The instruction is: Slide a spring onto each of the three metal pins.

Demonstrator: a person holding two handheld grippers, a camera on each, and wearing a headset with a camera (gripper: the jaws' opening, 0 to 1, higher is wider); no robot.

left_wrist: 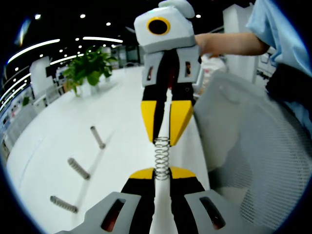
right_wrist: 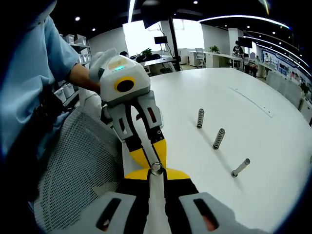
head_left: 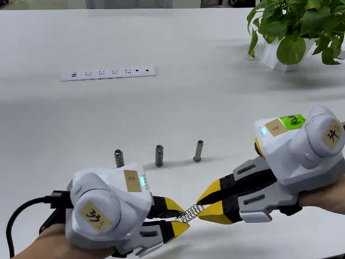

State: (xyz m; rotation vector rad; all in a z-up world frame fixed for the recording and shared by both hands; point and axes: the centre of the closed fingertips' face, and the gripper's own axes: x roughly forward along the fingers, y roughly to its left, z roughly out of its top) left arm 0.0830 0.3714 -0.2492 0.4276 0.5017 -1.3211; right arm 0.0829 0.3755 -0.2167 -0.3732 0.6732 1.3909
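Observation:
A small steel spring (head_left: 190, 212) hangs in the air between my two grippers, low over the table's near edge. My left gripper (head_left: 183, 218) is shut on its left end and my right gripper (head_left: 200, 208) is shut on its right end. In the left gripper view the spring (left_wrist: 161, 158) runs from my own jaws up to the right gripper (left_wrist: 162, 139). Three upright pins stand in a row beyond. The left pin (head_left: 119, 158) and the middle pin (head_left: 159, 155) each wear a spring. The right pin (head_left: 198, 151) is bare metal.
A white power strip (head_left: 109, 73) lies far back on the left of the white table (head_left: 215, 97). A potted plant (head_left: 296, 27) stands at the back right corner. A black cable (head_left: 16, 221) trails from the left gripper. A mesh chair (left_wrist: 253, 161) sits behind the table edge.

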